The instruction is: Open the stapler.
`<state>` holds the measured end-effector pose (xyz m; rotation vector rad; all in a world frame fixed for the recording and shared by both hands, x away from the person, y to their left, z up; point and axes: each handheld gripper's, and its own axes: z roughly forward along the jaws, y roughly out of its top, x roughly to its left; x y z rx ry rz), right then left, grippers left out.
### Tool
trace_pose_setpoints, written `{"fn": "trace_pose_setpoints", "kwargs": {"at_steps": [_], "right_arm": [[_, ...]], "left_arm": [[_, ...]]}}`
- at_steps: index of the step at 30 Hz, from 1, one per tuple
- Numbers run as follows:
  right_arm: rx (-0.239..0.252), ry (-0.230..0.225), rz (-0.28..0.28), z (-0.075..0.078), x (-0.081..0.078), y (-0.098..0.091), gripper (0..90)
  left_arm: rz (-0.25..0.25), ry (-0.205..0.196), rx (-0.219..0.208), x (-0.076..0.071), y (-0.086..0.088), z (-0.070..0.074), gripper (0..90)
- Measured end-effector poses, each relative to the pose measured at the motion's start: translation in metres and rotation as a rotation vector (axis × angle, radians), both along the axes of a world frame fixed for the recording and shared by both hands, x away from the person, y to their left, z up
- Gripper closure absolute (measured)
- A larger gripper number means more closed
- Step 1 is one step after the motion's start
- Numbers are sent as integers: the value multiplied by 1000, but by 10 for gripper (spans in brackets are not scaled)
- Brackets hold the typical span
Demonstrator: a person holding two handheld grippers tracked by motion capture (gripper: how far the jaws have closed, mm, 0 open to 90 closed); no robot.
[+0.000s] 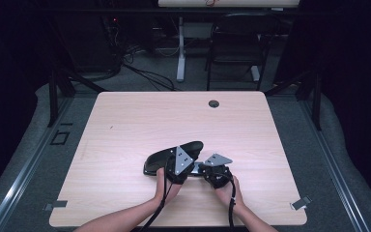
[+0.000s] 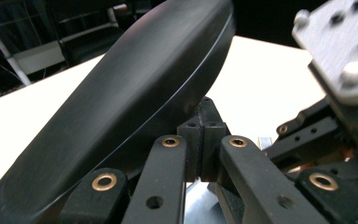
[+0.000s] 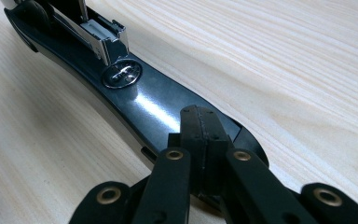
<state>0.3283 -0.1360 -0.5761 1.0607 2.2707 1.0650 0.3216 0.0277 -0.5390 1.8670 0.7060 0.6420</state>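
A black stapler lies near the table's front middle with its top arm swung up. In the left gripper view my left gripper is shut, its tips set under the edge of the raised black top arm. In the high view the left gripper sits against the stapler's right side. My right gripper is shut too, its tips pressed down on the front end of the stapler's glossy base. The metal staple channel and round anvil plate show beyond it. From above, the right gripper is just right of the left one.
The light wooden table has a cable hole at the back. A black chair and a desk leg stand on the floor behind it. Tape marks sit at the front corners.
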Motion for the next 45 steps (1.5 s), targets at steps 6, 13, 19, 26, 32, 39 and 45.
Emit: {"fn": "trace_pose_setpoints", "kwargs": {"at_steps": [6,13,19,26,32,39,45], "right_arm": [[-6,5,2,1,1,0,900],[-35,2,7,2,0,2,900],[-49,-1,12,3,0,4,900],[-86,-4,13,5,-1,5,900],[-78,-13,15,4,-2,6,900],[-76,-14,11,4,-2,7,900],[-77,-8,15,4,-1,6,900]], "left_arm": [[2,10,1,0,1,0,900],[11,12,-14,0,3,4,900],[12,-3,-33,0,7,12,900],[22,-10,-49,0,12,20,900],[25,-16,-68,0,19,29,900],[38,-30,-82,0,27,37,900],[45,-34,-95,-1,29,39,900]]}}
